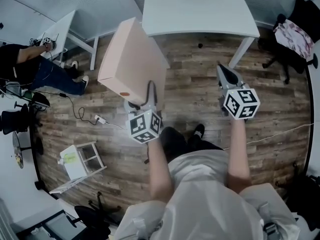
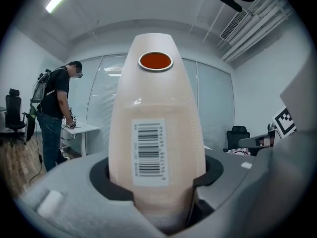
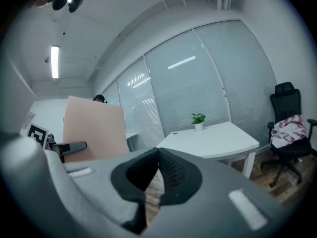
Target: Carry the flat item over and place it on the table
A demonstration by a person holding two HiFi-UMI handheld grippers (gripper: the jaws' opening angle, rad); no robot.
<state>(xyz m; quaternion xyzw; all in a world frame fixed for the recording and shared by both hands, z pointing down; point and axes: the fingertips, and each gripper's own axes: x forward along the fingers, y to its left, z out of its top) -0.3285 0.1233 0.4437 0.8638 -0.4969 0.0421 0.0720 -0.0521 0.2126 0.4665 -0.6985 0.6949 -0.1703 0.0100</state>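
The left tongs (image 1: 140, 98) are clamping one edge of the flat pale-pink cardboard box (image 1: 132, 59), carrying it above the floor (image 1: 192, 91) short of the white bench (image 1: 200, 9), while the closed, empty right tongs (image 1: 226, 74) are giving no support, risking slippage.

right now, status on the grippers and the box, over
Left gripper shut on the box, carried in air. Right gripper shut, empty. Table ahead, box not on it yet; nothing seen in the way.

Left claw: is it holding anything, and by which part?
Yes, the pink box, clamped across its thin edge just below the barcode.
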